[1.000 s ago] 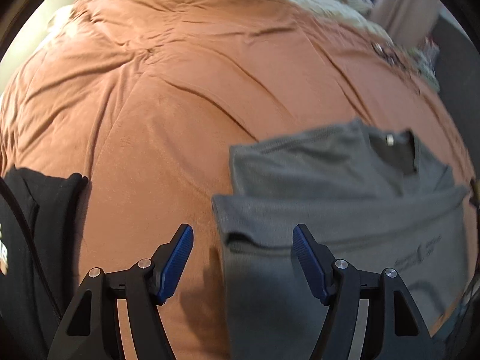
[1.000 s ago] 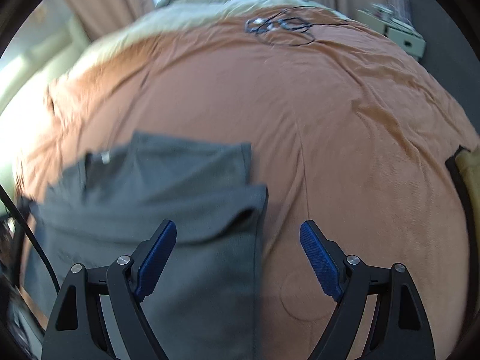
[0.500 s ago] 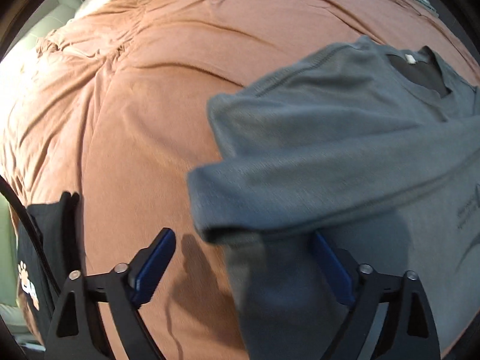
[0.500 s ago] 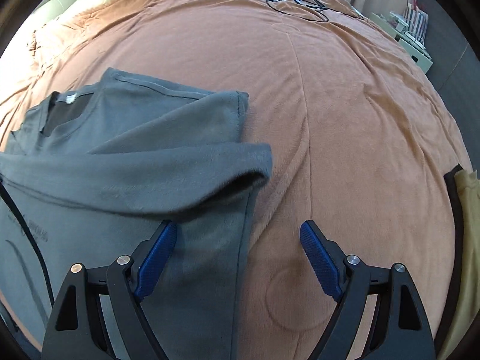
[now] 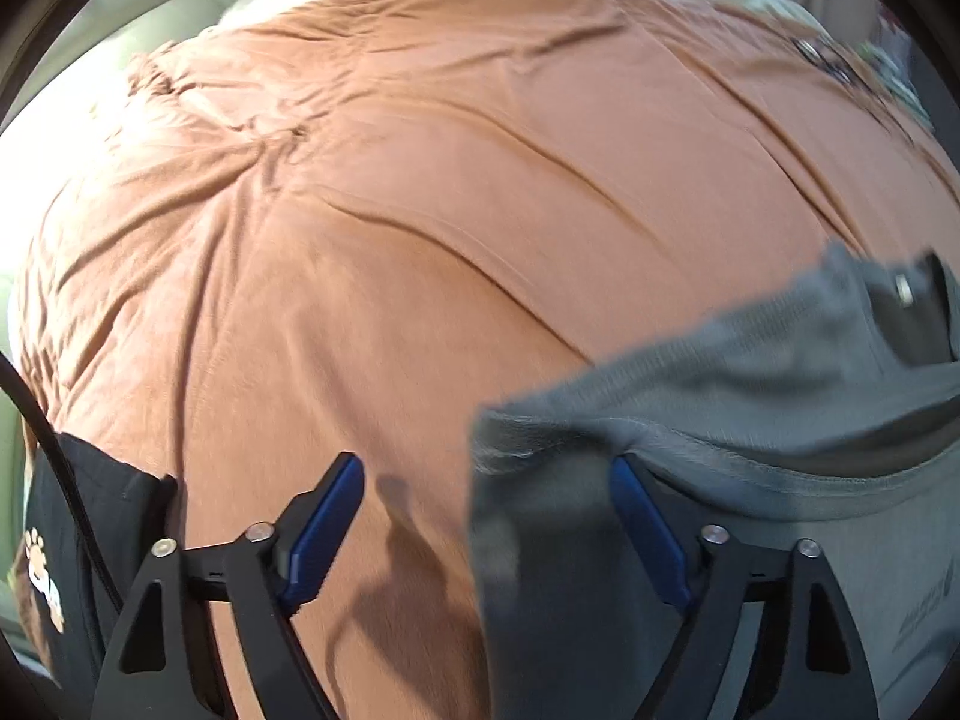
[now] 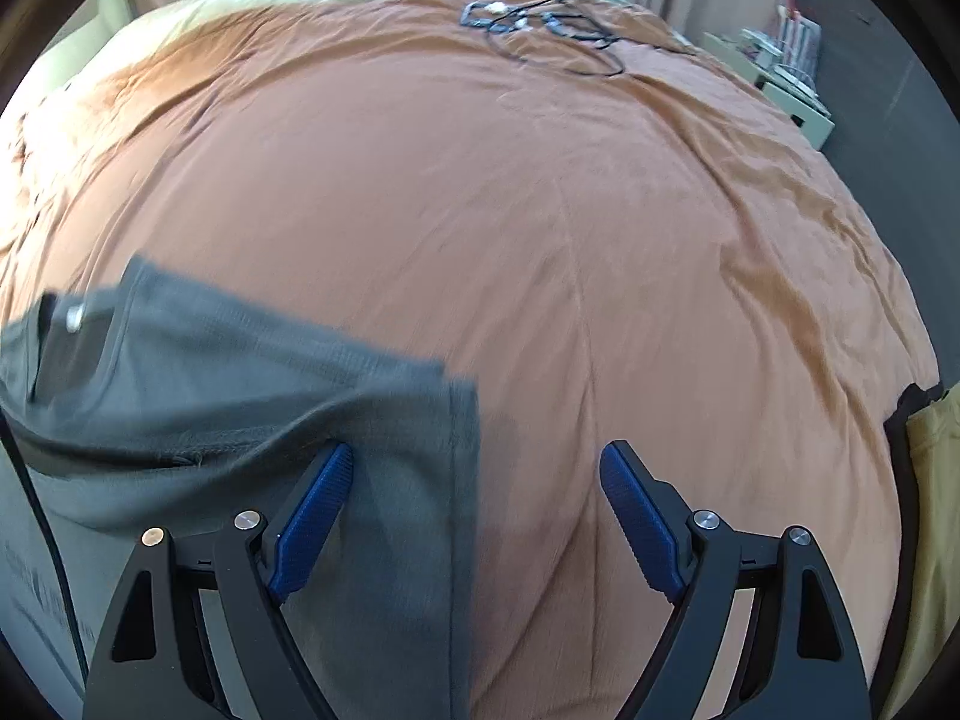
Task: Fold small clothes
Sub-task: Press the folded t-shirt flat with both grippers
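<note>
Both tools gape empty over the rust-orange bed cover (image 6: 600, 210), the left tool (image 5: 486, 516) having just narrowed slightly, each straddling one side edge of the partly folded grey knit tee (image 5: 750, 396) between them, right tool (image 6: 474, 510) mirroring.

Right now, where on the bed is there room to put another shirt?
The orange blanket is bare between the grey shirt and the black-and-yellow clothes, up to the cables. Also between the shirt and the black garment. The near edge is crowded.

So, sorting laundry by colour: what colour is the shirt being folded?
Dark grey shirt, clearest in the right wrist view.
</note>
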